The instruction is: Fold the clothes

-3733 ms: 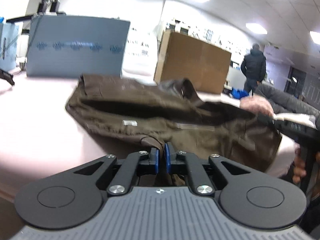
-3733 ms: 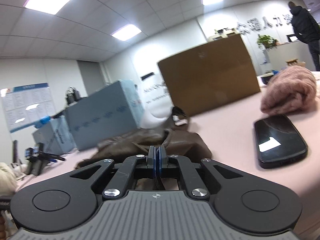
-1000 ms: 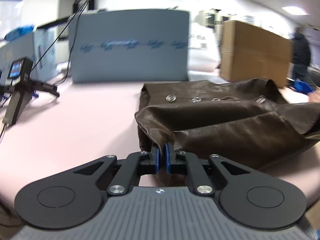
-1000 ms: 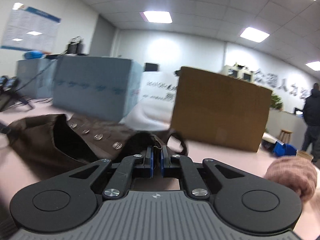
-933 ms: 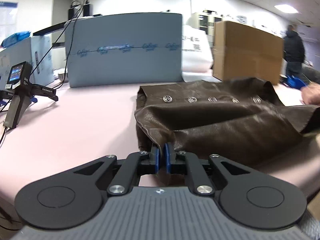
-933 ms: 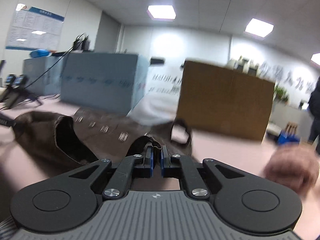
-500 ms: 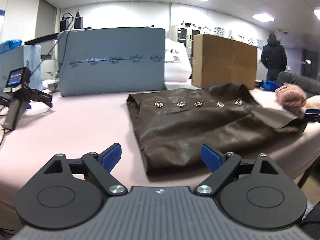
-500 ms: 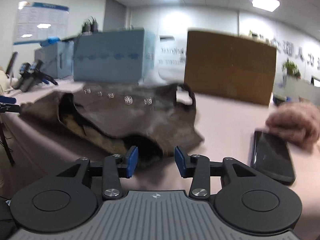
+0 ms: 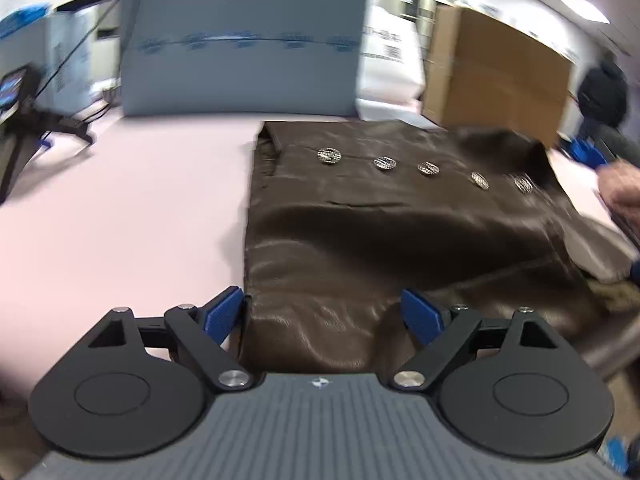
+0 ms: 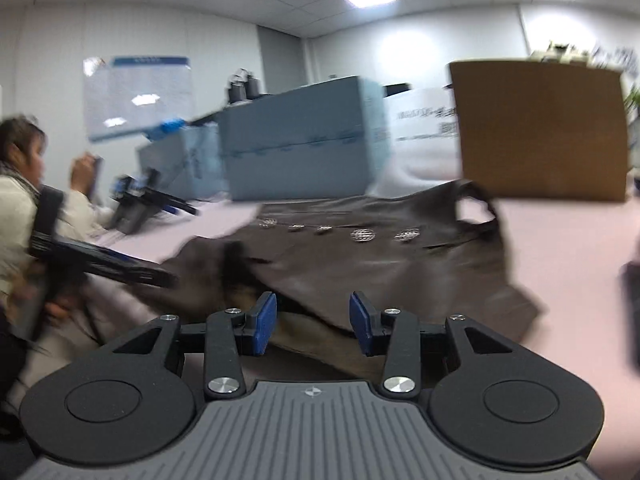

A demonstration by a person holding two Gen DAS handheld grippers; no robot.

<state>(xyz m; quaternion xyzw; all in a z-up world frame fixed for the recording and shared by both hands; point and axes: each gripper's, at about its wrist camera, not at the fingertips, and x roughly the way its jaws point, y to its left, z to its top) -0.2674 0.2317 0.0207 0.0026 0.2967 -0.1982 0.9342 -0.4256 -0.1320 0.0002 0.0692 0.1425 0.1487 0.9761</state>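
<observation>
A dark brown leather-look jacket (image 9: 380,240) with a row of silver buttons lies spread on the pink table (image 9: 120,208). My left gripper (image 9: 323,312) hangs over the jacket's near left corner. Its jaws are apart and closing, the hem lies between them, and the pads do not press it. In the right wrist view the same jacket (image 10: 380,264) lies ahead, its near edge rumpled and lifted. My right gripper (image 10: 314,320) is open just above that edge, with cloth under the gap and nothing gripped.
A blue-grey box (image 9: 240,48), a white bag (image 9: 390,60) and a cardboard box (image 9: 496,72) stand along the table's far side. A pink knit bundle (image 9: 622,188) lies at the right. A seated person (image 10: 24,200) is at the left, and a dark phone (image 10: 632,312) lies at the right edge.
Both grippers were shut on the jacket's edge and have let go and opened. The jacket has dropped flat on the table. The left gripper has since moved closer over the hem.
</observation>
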